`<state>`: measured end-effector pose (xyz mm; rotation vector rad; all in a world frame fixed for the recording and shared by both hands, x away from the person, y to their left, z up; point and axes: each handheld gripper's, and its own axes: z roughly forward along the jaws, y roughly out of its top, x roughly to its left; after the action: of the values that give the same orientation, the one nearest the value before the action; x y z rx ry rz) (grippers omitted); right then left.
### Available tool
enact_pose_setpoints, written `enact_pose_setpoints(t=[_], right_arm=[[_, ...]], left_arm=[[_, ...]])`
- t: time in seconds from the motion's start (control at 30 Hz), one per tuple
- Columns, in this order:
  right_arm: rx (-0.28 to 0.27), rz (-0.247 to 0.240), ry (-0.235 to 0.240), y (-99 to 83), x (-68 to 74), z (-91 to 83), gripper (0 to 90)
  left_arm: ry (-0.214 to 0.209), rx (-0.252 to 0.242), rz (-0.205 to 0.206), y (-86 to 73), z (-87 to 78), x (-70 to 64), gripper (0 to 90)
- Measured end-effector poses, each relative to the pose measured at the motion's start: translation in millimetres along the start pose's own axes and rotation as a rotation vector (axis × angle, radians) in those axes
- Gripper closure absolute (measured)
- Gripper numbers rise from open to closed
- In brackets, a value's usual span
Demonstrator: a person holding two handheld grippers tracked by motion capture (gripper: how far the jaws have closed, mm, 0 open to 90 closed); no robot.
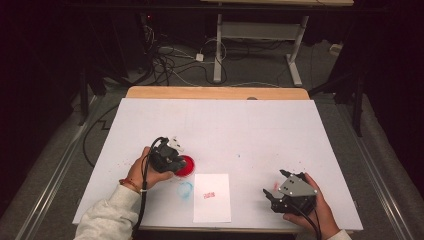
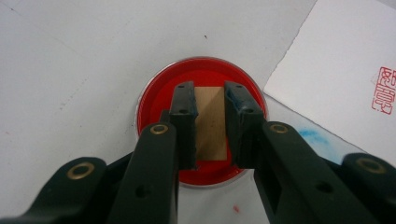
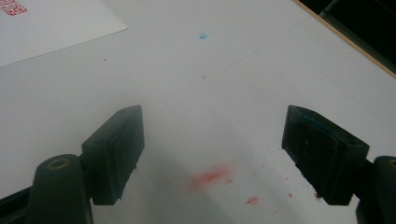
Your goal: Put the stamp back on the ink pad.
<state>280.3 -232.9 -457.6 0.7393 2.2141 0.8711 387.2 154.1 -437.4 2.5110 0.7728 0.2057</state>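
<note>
Left gripper (image 2: 208, 100) clamped on small wooden stamp (image 2: 211, 122) over red ink pad (image 2: 201, 74), light, rigid, best held mid-sides; right gripper (image 3: 212, 154) spread apart, empty.

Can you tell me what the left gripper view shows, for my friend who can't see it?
The left gripper holds a small wooden stamp block between its two black jaws, right over a round red ink pad. To the right lies a white paper with a red stamp mark on it.

sheet of paper (image 1: 212, 197) (red seal print) | blue smear (image 1: 185, 189) beside it | white table (image 1: 225, 125)
</note>
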Motion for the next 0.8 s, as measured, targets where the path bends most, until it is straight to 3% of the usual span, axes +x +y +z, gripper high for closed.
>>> enact_pose_setpoints(t=[0.27, 0.63, 0.8], right_arm=[[-0.001, -0.001, 0.003, 0.1, 0.2, -0.6, 21.7], [-0.006, 0.001, -0.009, 0.3, -0.8, -1.6, 21.7], [-0.008, 0.002, -0.012, 0.4, -0.8, -2.3, 21.7]], left_arm=[[0.013, 0.016, 0.005, 1.7, 1.2, -2.0, 73.6], [0.028, 0.000, 0.022, 0.7, -1.5, -5.8, 73.2], [0.055, -0.041, 0.019, 1.3, -8.8, -7.7, 60.7]])
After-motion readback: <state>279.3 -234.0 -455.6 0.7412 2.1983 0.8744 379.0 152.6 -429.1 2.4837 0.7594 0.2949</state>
